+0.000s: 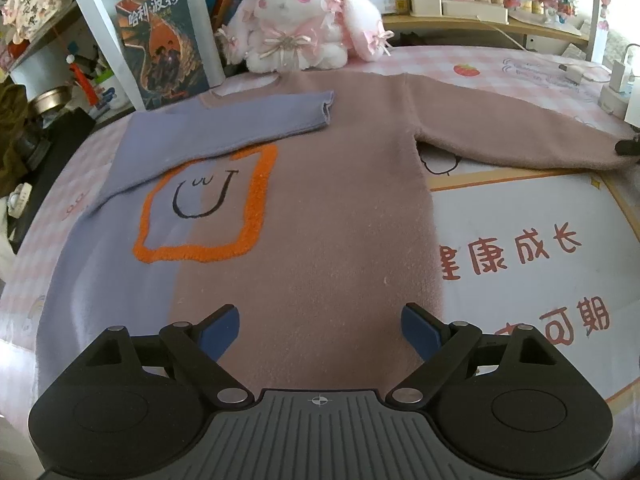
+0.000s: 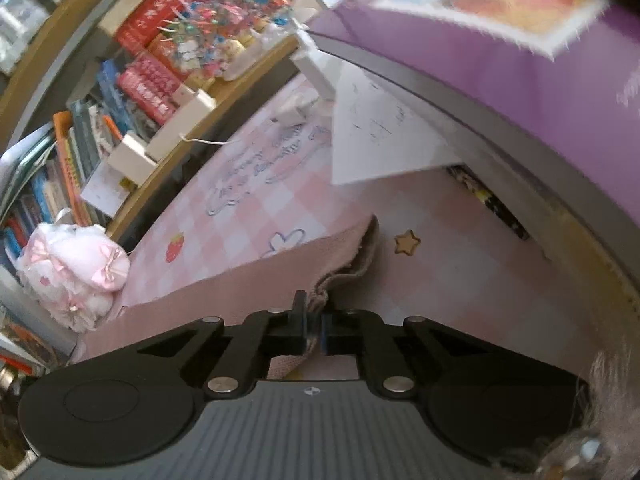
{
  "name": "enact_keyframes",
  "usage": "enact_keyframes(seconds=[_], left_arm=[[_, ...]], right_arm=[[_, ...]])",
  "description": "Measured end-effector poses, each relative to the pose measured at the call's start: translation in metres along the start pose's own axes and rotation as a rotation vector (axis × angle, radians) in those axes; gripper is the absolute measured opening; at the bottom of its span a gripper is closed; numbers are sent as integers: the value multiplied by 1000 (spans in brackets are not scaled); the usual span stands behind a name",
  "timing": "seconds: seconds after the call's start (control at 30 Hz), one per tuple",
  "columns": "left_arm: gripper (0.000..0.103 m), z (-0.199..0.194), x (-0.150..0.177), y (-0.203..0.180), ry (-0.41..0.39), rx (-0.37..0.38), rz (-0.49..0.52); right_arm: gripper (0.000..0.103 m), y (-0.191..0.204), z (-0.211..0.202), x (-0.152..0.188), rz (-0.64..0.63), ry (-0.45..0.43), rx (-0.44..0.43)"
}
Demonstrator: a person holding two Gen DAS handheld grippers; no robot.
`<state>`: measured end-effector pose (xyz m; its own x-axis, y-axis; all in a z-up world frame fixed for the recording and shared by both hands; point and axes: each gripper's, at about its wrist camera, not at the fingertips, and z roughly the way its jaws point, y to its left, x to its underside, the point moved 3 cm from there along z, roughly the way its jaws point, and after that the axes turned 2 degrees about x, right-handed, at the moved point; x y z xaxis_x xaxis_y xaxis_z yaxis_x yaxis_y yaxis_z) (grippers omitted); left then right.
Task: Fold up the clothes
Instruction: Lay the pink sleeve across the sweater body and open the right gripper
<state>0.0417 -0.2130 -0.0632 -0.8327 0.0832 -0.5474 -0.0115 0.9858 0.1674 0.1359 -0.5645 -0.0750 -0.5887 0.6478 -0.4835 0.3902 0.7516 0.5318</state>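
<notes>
A sweater [image 1: 320, 200], half lilac and half dusty pink with an orange square and a smiley face, lies flat on the table. Its lilac sleeve [image 1: 240, 120] is folded across the chest. Its pink sleeve [image 1: 520, 140] stretches out to the right. My left gripper [image 1: 320, 328] is open and empty, hovering over the sweater's hem. My right gripper [image 2: 316, 320] is shut on the pink sleeve's cuff [image 2: 344, 268], which bunches up between the jaws. Its dark tip also shows at the sleeve end in the left wrist view [image 1: 628, 146].
A pink plush rabbit [image 1: 304, 28] sits behind the collar. A book [image 1: 168, 40] stands at the back left and shelves of books [image 2: 80, 152] run along the back. White chargers and cables [image 1: 616, 88] lie at the right. A purple box [image 2: 520, 60] looms right of the cuff.
</notes>
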Motion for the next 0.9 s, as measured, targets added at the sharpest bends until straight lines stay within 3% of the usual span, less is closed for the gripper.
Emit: enact_keyframes(seconds=[0.43,0.67,0.9], left_arm=[[91,1,4,19,-45,52,7],[91,-3,12,63,-108,84,13],[91,-9,20,133,-181,142,52]], right_arm=[[5,68,-41,-14,-116,-35,-187],[5,123,-51,12,-168,-45,-244],[5,195,-54,58,-215,-67,-254]])
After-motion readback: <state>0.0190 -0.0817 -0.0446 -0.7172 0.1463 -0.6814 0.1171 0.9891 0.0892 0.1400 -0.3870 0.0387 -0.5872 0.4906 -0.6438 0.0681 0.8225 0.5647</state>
